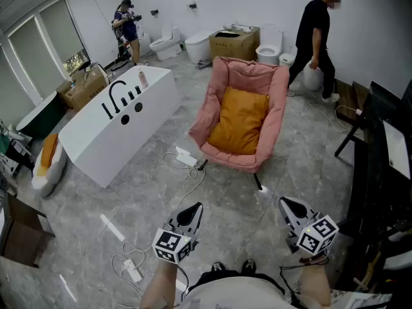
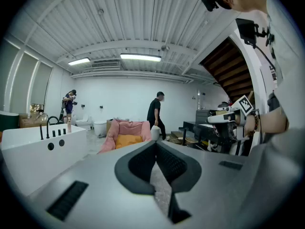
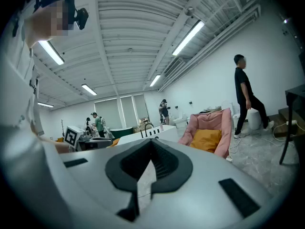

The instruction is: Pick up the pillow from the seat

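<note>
Orange pillow (image 1: 241,121) lies in the pink seat (image 1: 217,89), leaning on the backrest, untouched, roughly 12 o'clock from both grippers and well apart from them. Left gripper (image 1: 192,212) and right gripper (image 1: 291,208) are low in the head view near the person's body, pointing about level toward the seat. Both have their jaws fully together and nothing between them, as each gripper view confirms. Judgement: the approach is not started, so the whole pick remains. White cable (image 1: 193,184) and a white adapter (image 1: 185,158) lie on the floor right by the seat's front leg, at 11 o'clock on the walking path. A power strip (image 1: 133,270) sits at 8 o'clock near the feet, so tripping or dragging a cord is the first risk. The jaws need to open before contact, or they will just shove the soft pillow deeper into the seat. A grab at a corner only may let it sag and slip out. A bite too deep could catch the pink seat fabric and pull the light seat along. The bathtub (image 1: 122,127) at 10 o'clock and the black desk (image 1: 376,140) at 3 o'clock narrow the lane. A person in black (image 1: 315,37) at 1 o'clock behind the seat could step in.
</note>
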The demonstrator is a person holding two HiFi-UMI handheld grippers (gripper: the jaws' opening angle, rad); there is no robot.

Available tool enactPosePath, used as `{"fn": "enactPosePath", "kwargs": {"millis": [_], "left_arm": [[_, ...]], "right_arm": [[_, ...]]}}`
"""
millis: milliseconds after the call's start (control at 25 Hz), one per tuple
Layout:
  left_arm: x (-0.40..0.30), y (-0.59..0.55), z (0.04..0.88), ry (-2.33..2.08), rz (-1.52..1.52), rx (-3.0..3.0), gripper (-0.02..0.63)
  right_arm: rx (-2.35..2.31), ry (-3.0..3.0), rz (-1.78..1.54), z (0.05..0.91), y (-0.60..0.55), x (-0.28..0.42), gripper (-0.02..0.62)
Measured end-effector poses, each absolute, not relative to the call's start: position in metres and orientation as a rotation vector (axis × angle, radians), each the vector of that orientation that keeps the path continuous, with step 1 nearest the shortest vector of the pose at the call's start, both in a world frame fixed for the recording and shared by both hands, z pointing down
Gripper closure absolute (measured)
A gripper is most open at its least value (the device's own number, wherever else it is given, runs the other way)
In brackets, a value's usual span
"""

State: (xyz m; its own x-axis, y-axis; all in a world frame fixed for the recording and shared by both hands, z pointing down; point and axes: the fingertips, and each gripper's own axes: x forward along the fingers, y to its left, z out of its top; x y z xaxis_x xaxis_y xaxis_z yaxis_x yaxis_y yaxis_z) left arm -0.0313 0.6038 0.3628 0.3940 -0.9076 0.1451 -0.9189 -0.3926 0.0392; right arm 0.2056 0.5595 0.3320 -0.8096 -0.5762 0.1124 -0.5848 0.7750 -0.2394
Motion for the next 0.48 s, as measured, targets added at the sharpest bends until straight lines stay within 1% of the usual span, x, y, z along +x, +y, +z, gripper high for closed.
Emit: {"fn": "enactPosePath", "kwargs": {"millis": [480], "left_arm": [[-0.057, 0.603, 0.358, -1.649, 0.147, 2.577, 0.597]], "right_arm": [[0.951, -2.913, 0.359, 0.331, 0.564, 0.174, 0.581]]}}
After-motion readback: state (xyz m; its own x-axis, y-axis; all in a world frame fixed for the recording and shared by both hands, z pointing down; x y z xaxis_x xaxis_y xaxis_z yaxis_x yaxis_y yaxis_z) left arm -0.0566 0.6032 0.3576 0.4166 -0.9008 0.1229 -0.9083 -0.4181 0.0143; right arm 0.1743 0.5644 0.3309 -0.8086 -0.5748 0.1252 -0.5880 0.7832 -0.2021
